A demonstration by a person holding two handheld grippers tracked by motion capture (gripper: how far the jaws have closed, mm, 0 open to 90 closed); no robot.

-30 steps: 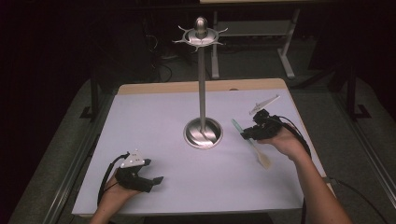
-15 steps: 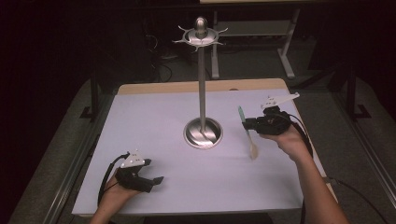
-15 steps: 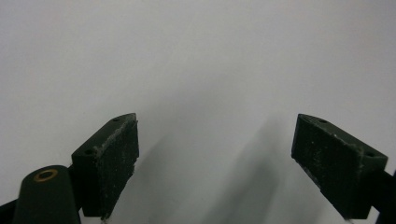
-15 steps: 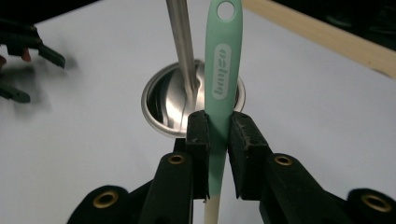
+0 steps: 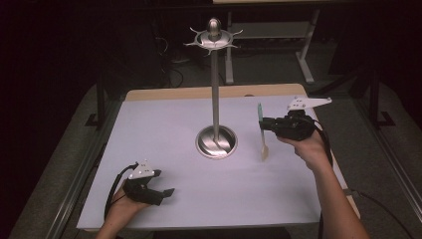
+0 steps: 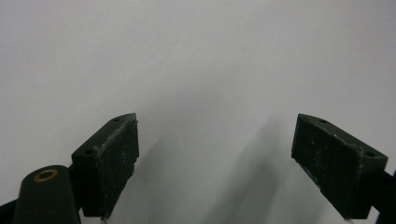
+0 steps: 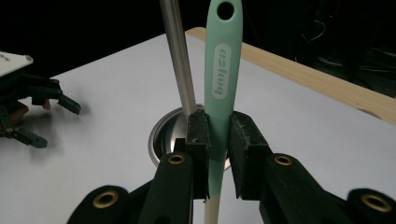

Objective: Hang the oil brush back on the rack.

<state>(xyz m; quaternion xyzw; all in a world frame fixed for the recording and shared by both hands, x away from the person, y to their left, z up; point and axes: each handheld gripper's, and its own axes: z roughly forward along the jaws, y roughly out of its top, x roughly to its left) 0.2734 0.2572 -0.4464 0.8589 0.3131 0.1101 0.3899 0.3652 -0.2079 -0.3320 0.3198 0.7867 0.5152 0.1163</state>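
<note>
Holding a mint-green silicone spatula [image 7: 223, 70] upright, the right gripper [image 5: 272, 126] has its two black pads clamped on the handle just above the point where the green gives way to a pale lower part. In the high view the spatula [image 5: 262, 134] hangs clear of the white table top [image 5: 164, 129], its pale blade end pointing down and its green end up, a little to the right of the round base of the steel utensil stand [image 5: 216, 114]. The right gripper view shows a hanging hole at the very top of the handle and, just behind and beside the spatula, the stand's polished pole [image 7: 179, 60] rising from its dished base.

The left gripper [image 5: 158, 193] rests low on the near left part of the table, well apart from the stand. Its jaws stand wide apart with nothing between them, only bare white surface ahead in the left gripper view.

As a judgement, the work looks to be about halfway: the spatula is picked up, off the table and turned with the hole uppermost, which suits hanging it. What is left seems to be the harder part, namely lifting it to the ring of hooks [image 5: 214, 39] at the top of the pole, threading the hole over one prong and letting go. None of the hooks carries anything.
</note>
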